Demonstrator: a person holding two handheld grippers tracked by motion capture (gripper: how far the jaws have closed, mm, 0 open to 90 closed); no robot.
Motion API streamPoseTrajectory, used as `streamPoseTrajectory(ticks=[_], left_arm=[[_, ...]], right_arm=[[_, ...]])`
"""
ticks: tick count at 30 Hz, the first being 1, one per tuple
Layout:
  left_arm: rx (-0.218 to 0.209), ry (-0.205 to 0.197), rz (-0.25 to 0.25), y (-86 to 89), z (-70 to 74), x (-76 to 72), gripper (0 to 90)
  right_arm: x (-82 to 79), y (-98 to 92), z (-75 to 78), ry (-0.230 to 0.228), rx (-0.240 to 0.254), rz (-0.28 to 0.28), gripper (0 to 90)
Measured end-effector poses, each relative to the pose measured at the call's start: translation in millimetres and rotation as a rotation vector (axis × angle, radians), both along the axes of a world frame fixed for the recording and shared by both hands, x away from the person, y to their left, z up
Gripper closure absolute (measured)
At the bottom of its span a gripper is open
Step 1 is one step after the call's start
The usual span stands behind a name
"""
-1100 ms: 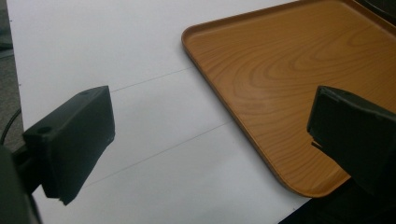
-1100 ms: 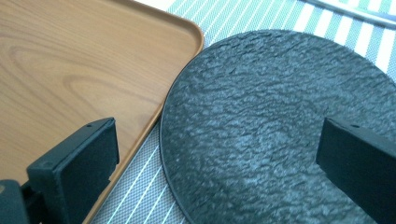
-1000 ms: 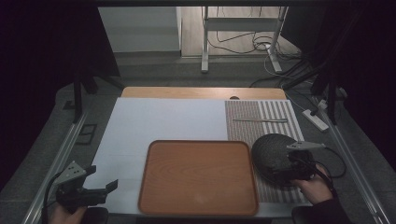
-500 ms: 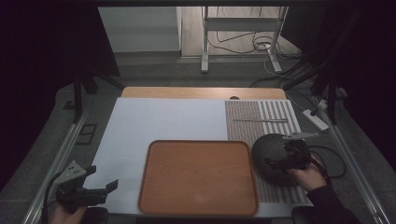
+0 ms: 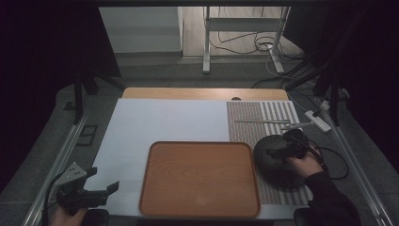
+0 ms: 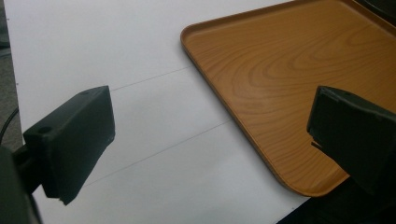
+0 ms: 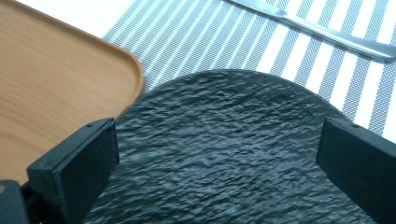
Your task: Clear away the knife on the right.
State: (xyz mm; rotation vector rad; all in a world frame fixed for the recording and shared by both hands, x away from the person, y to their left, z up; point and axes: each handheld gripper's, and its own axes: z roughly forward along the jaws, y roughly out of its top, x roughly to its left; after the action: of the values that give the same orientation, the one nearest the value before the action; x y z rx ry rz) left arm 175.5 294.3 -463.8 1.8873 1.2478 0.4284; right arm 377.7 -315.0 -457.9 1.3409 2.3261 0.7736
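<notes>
A wooden tray lies at the table's front middle, on a white sheet. Right of it a round black rough-surfaced plate rests on a striped placemat. My right gripper hovers over the plate, open, jaws wide apart above its surface. Its own view has the tray corner at left. My left gripper sits at the table's front left corner, open and holding nothing. Its jaws frame the white sheet and the tray's near corner.
A knife and another piece of cutlery lie on the placemat behind the plate; the knife crosses the right gripper view's top. A white power strip lies off the table's right edge. A bare wood strip runs along the far side.
My right gripper has moved away from me, from the plate's near right edge to above its far part. The left gripper has stayed in place.
</notes>
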Motion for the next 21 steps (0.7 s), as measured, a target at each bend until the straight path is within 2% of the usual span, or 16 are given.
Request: streamPoseTrajectory(ticks=[7, 13, 16, 21], left_arm=[[-0.004, 0.001, 0.002, 0.5, -0.1, 0.1, 2.0], [-0.006, 0.001, 0.003, 0.7, -0.1, 0.1, 2.0], [-0.006, 0.001, 0.003, 0.6, -0.1, 0.1, 2.0], [-0.007, 0.001, 0.003, 0.7, -0.2, 0.2, 2.0]], right_arm=[[25.2, -4.1, -0.9, 0.002, -0.036, -0.037, 0.0], [40.5, -6.0, 0.5, -0.007, -0.035, -0.051, 0.0], [52.3, -5.5, -1.6, 0.000, -0.045, -0.072, 0.1], [62.4, -4.9, -4.5, 0.011, -0.052, -0.084, 0.1]])
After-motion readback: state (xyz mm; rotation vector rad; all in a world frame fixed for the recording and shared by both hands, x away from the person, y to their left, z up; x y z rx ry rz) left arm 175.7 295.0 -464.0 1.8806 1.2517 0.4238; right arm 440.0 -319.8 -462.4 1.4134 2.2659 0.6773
